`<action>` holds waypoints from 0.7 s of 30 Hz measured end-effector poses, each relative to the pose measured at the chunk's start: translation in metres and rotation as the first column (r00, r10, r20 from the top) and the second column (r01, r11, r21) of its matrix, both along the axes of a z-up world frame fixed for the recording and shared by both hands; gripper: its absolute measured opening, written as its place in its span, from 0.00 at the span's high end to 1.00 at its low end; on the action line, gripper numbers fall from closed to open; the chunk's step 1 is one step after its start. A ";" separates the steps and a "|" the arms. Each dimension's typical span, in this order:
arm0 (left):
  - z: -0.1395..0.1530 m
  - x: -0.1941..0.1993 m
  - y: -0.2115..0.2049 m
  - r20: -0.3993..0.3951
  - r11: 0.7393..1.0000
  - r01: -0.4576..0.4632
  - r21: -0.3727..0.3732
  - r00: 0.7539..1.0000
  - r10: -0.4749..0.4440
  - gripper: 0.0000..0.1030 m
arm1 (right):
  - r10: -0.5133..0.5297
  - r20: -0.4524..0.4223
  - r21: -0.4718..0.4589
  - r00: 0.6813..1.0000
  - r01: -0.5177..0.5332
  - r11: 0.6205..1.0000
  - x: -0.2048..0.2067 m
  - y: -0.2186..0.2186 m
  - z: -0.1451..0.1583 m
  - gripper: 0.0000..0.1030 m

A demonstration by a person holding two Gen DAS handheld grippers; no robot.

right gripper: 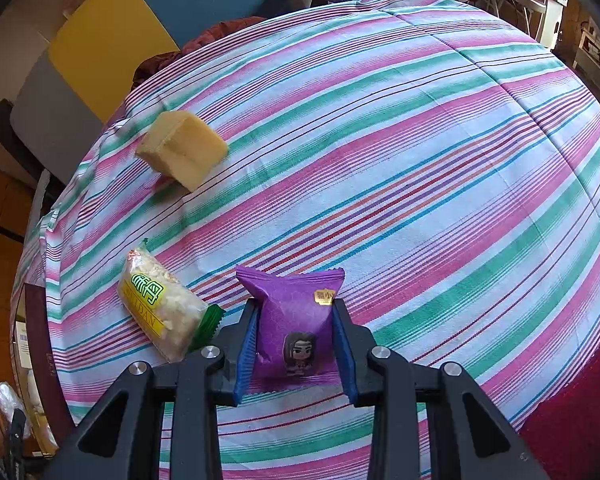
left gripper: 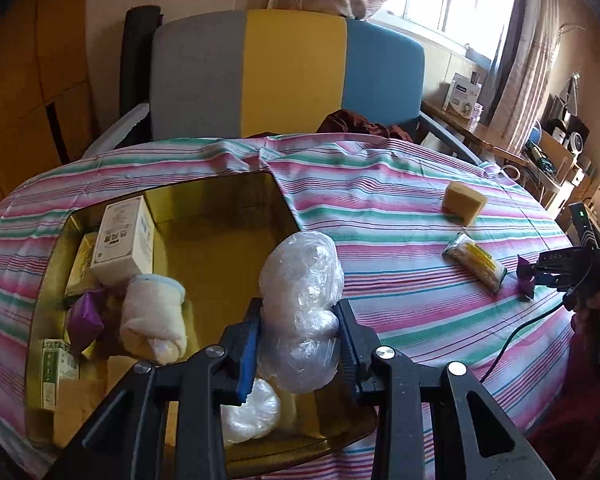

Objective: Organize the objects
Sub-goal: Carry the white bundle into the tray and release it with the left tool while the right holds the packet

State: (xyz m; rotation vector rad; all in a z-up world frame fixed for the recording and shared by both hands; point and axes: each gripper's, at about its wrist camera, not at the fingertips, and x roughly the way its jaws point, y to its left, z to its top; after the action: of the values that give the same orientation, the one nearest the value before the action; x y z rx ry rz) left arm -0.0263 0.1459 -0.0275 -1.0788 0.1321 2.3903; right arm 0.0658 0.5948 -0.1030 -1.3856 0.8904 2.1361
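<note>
Left wrist view: the left tongs [left gripper: 300, 340] grip a crumpled clear plastic bundle [left gripper: 302, 300] above the near right corner of the gold tin box [left gripper: 172, 204], which holds a white carton [left gripper: 122, 240] and a rolled cream sock [left gripper: 154, 316]. The right tongs [right gripper: 294, 346] are clamped on a purple snack packet [right gripper: 296, 320] standing on the striped tabletop [right gripper: 420, 160], near a yellow-labelled rice cracker pack [right gripper: 160, 308] and a yellow sponge [right gripper: 182, 148].
</note>
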 end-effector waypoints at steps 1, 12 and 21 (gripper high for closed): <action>0.000 -0.002 -0.006 0.002 1.000 -0.012 0.006 1.000 0.012 0.66 | 0.001 0.002 0.002 1.000 -0.001 1.000 -0.001 0.000 0.000 0.67; 0.002 -0.071 -0.074 0.174 0.972 -0.169 0.164 0.975 0.140 0.66 | 0.007 0.009 0.016 1.000 -0.008 1.000 -0.001 -0.002 0.000 0.67; -0.008 -0.137 -0.060 0.218 0.969 -0.210 0.127 0.959 0.179 0.66 | 0.014 0.006 0.021 1.000 -0.014 1.000 0.002 -0.004 0.003 0.67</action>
State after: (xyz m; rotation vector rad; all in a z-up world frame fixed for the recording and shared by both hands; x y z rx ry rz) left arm -0.1628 0.0854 -0.0357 -1.3096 -0.2329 2.3948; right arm 0.0682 0.5912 -0.1000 -1.3910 0.8566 2.1451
